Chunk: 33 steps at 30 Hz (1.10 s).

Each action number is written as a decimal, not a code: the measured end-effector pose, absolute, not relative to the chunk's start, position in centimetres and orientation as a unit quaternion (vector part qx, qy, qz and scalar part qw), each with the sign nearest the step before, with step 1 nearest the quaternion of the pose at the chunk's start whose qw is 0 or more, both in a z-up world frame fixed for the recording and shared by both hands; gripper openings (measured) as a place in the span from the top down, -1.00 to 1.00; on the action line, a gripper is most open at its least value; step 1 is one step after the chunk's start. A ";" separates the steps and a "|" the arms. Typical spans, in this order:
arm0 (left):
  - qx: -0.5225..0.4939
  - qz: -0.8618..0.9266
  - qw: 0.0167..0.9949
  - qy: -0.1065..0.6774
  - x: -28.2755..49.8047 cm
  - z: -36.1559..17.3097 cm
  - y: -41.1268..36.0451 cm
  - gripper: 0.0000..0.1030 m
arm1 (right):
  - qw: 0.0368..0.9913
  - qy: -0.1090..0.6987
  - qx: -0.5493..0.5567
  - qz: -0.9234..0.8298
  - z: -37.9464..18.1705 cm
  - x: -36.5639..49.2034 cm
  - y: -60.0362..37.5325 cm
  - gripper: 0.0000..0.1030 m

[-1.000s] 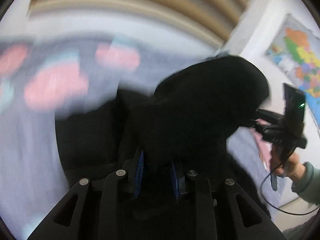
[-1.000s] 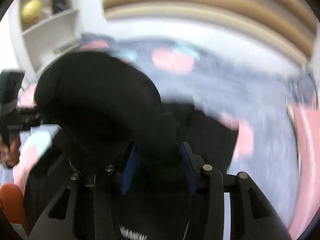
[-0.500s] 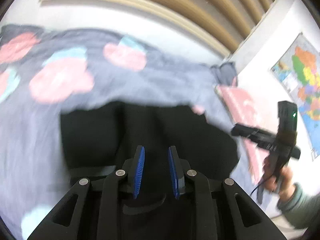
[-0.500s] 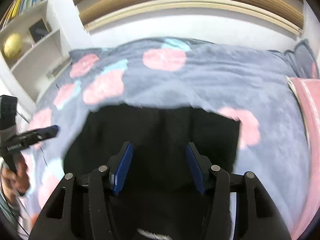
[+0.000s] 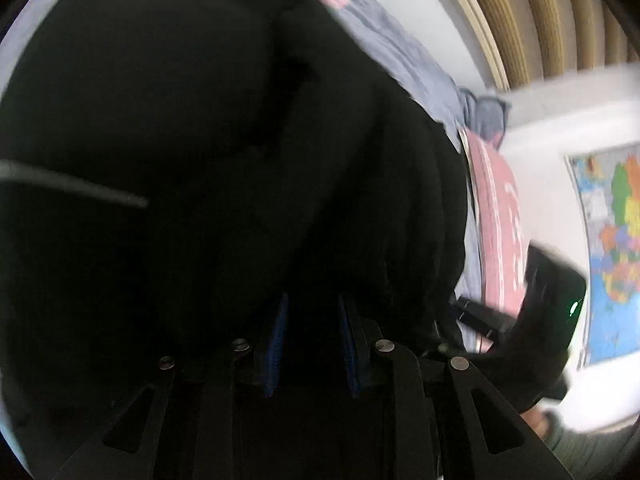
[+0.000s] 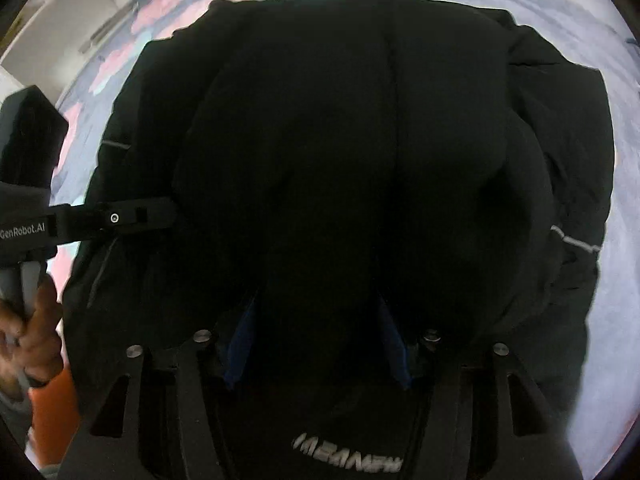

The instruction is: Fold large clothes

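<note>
On bed: black jacket bunched up. L gripper jaws narrow, cloth between; grip unclear. R gripper jaws mid-wide, cloth between; grip unclear.

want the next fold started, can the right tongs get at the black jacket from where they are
Probably yes: the right tongs already straddle a bulge of the black padded jacket, with nothing in the way; whether the pads press it is unclear.

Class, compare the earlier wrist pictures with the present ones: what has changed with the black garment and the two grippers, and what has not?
Both grippers dropped close to the black garment, which now fills both views; half a second ago it lay further off. Black cloth bulges between each pair of pads, left gripper and right gripper; whether they pinch it is unclear. The garment still lies on the flowered bedspread.
</note>
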<state>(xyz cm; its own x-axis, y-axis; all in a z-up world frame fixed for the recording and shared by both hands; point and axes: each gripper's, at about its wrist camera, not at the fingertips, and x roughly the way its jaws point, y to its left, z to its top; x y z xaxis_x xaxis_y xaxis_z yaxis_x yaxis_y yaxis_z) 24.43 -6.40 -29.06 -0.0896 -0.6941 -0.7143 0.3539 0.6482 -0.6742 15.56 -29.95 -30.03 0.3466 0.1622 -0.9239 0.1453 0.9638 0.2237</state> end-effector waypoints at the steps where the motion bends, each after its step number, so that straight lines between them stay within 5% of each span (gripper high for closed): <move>1: -0.147 -0.391 0.665 0.619 24.4 -29.3 -6.4 0.51 | 0.812 0.568 0.137 0.001 -30.3 15.7 -29.9 -0.14; 10: -0.050 -0.420 0.711 0.562 20.4 -21.7 -6.2 0.50 | 0.855 0.509 0.099 0.022 -22.7 13.5 -28.9 -0.23; 17: -0.070 -0.355 0.684 0.634 20.2 -29.1 -6.7 0.48 | 0.803 0.585 0.115 -0.009 -31.6 14.9 -28.6 -0.23; 21: -0.058 -0.351 0.685 0.636 19.1 -26.8 -5.7 0.48 | 0.797 0.591 0.128 -0.010 -28.6 14.2 -28.9 -0.23; 25: -0.027 -0.339 0.711 0.615 15.8 -21.9 -2.1 0.48 | 0.810 0.570 0.138 -0.006 -24.6 9.9 -29.4 -0.23; 33: -0.162 -0.216 0.744 0.612 8.1 -17.8 11.3 0.47 | 0.811 0.545 0.210 -0.027 -22.1 -1.6 -33.4 -0.24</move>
